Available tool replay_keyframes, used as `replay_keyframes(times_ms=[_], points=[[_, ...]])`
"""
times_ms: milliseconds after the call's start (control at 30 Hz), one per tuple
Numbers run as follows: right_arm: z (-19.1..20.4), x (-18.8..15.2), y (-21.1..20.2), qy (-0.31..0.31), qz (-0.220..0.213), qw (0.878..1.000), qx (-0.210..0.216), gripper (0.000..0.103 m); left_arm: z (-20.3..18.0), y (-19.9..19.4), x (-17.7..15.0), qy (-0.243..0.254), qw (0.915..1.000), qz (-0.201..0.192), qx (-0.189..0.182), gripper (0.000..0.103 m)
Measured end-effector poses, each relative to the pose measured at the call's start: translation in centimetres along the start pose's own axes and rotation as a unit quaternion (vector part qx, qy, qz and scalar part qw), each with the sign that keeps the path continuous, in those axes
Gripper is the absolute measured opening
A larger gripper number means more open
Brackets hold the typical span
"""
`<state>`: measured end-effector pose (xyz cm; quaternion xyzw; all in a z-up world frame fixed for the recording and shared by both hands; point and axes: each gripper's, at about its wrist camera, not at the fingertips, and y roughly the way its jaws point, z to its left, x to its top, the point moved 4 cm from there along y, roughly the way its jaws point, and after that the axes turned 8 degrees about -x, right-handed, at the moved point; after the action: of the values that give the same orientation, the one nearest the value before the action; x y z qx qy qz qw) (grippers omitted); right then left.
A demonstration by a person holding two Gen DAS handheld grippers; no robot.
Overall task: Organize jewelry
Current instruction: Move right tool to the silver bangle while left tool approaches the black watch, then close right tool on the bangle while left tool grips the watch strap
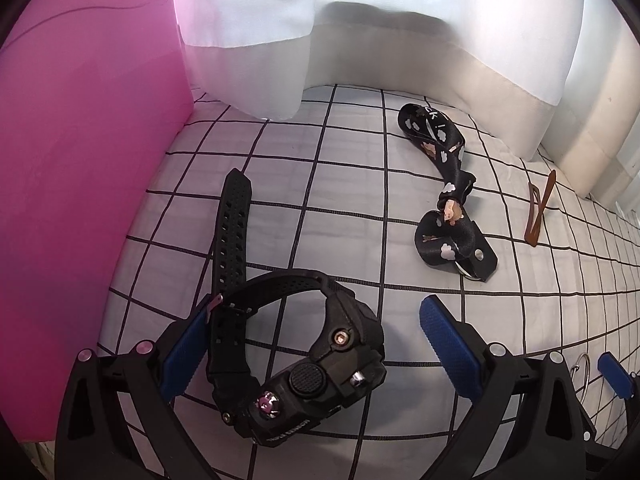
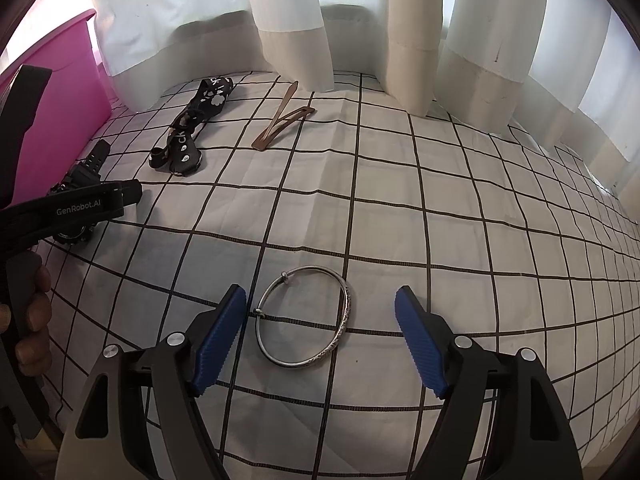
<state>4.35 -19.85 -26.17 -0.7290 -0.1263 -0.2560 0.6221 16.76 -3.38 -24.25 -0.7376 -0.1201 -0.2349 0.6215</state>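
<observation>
A black digital watch [image 1: 296, 360] lies on the checked cloth between the open fingers of my left gripper [image 1: 316, 320]; its strap runs past the left finger [image 1: 180, 356]. The watch also shows in the right wrist view [image 2: 80, 184], partly hidden by the left gripper body [image 2: 60, 208]. A silver bangle [image 2: 304, 316] lies flat between the open fingers of my right gripper [image 2: 320, 300], touching neither. A black patterned lanyard [image 1: 448, 188] and a brown hair clip [image 1: 540, 208] lie farther back; both show in the right wrist view, the lanyard [image 2: 192, 124] and the clip [image 2: 284, 120].
A pink plastic bin [image 1: 80, 160] stands at the left edge of the bed, also seen in the right wrist view [image 2: 68, 60]. White curtains [image 2: 360, 20] hang along the back. The checked sheet [image 2: 440, 200] stretches to the right.
</observation>
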Motion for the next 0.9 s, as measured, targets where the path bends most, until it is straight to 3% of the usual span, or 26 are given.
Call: replay_keyframes(times_ms=[200, 367, 400, 900], points=[[0.0, -0.1, -0.3, -0.006, 0.0, 1.0, 0.008, 0.069, 0.1, -0.4, -0.2, -0.008, 0.9999, 0.006, 0.001, 0.091], [0.6, -0.2, -0.8, -0.021, -0.006, 1.0, 0.017, 0.046, 0.2, -1.2, -0.3, -0.013, 0.9999, 0.008, 0.003, 0.074], [0.7, -0.3, -0.9, -0.023, -0.005, 1.0, 0.015, 0.046, 0.2, -1.4, -0.3, -0.013, 0.9999, 0.008, 0.003, 0.07], [-0.1, -0.6, -2.5, -0.007, -0.007, 0.999, 0.033, 0.045, 0.5, -4.4, -1.8, -0.011, 0.9999, 0.007, 0.001, 0.067]])
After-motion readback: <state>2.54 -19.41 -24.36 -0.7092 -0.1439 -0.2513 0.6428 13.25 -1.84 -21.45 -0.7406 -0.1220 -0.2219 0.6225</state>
